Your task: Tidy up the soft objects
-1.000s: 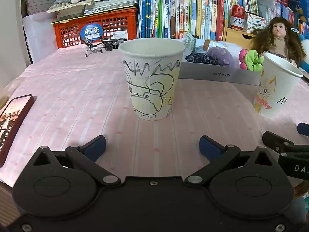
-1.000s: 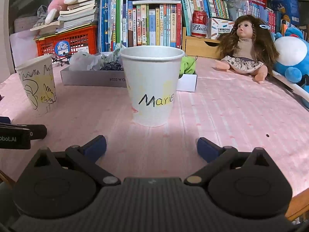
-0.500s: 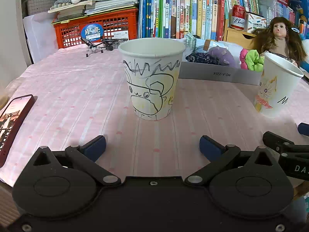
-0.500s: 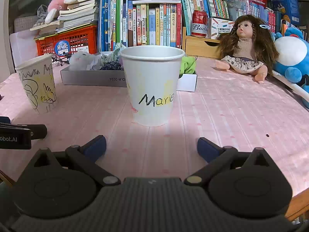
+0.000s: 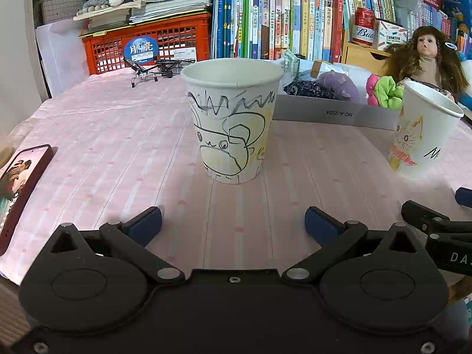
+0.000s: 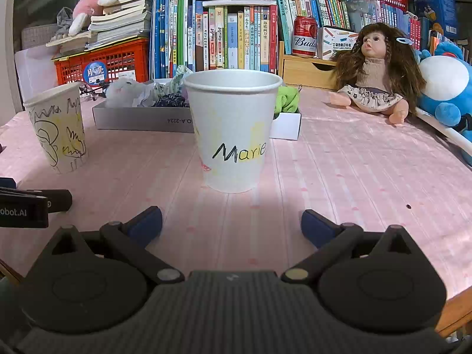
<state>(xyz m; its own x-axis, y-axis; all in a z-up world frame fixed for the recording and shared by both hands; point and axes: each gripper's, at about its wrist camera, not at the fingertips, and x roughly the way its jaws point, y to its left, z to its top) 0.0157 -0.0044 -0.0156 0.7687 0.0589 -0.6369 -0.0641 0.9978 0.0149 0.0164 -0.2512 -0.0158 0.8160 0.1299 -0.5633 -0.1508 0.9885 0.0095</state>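
A pink woven cloth with faint stripes covers the tabletop (image 5: 118,135). Two matt paper cups stand on it: the doodled cup (image 5: 231,121) and the "Marie" cup (image 6: 233,135), both marked in ink. The grey cardboard box (image 5: 333,113) holds soft fabric scrunchies (image 5: 386,91). The left claw (image 5: 233,224) and right claw (image 6: 231,224) are matt black plastic with blue rubbery pads (image 6: 146,225). A glossy phone (image 5: 20,183) lies nearby. The crate (image 6: 118,62) is red plastic; the can (image 6: 304,37) shiny metal.

Both tongs, left tongs (image 5: 233,224) and right tongs (image 6: 231,222), hover low and level, spread wide, gripping nothing.
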